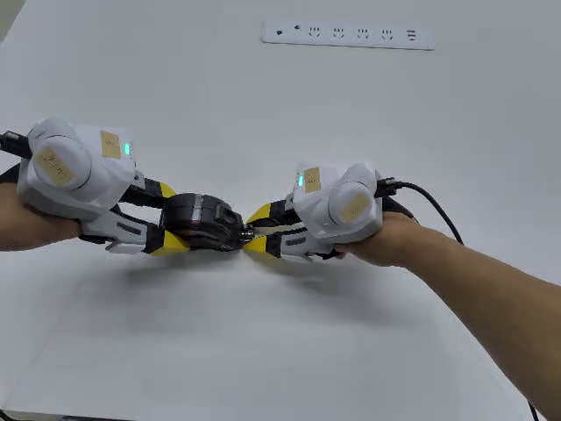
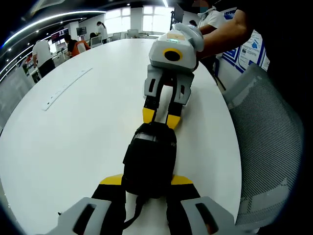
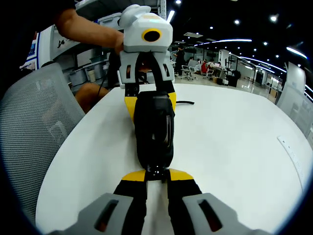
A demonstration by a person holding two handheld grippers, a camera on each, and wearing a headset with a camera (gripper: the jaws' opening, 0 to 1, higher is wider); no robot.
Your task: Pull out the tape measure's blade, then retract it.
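Tape measure (image 1: 200, 222), black, rubber-cased, centre-left of head view against white tabletop (image 1: 263, 351); case clamped in left gripper (image 1: 171, 217), right gripper (image 1: 256, 231) pinched on end hook (image 3: 156, 171); blade housed, pull-out apparently beginning, needing a steady straight draw apart.

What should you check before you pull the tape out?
1. Grip of left tool on the tape measure case: ok.
2. Right tool shut on the tape measure's front end: ok.
3. Blade tip really caught between the right jaws: cannot tell, too small.
4. Blade not yet pulled out: ok.
5. Bare table around the tools for pulling apart: ok.
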